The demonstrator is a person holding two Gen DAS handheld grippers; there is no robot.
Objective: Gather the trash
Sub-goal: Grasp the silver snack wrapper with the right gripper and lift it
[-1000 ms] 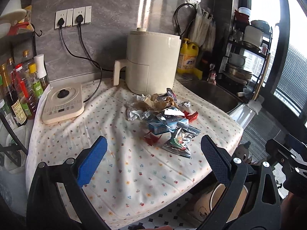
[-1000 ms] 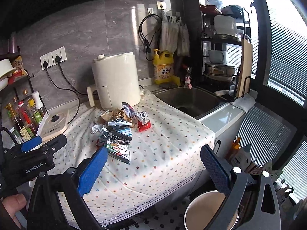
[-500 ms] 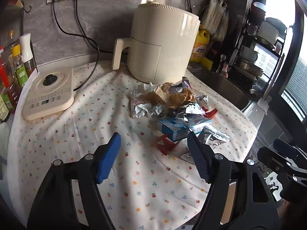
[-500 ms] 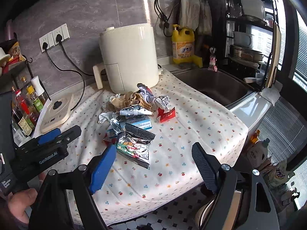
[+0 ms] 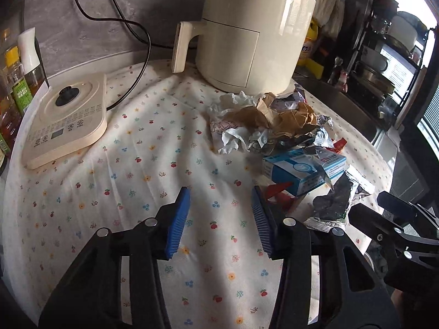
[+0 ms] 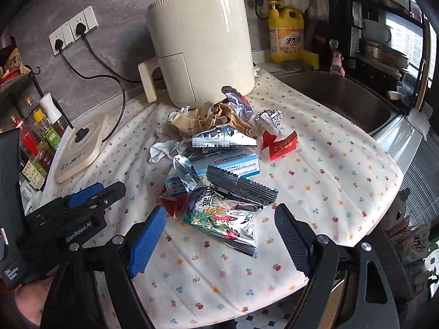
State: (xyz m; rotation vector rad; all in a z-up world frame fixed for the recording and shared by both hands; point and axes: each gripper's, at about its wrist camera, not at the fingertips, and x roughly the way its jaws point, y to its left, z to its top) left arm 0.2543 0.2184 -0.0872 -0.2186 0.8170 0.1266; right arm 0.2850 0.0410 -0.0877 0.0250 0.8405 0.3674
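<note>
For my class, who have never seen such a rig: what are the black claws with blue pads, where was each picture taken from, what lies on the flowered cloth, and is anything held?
There is no robot: a person holds a two-finger claw in each hand, with a camera on each looking along its fingers. One picture looks from the left gripper, whose jaws have just been closing with only cloth between them. The other looks from the right gripper, open near a foil snack bag.

On the tablecloth lies a trash pile: crumpled brown paper, a blue and white box, a red carton. Behind it stands a cream air fryer. Nothing is held yet.
</note>
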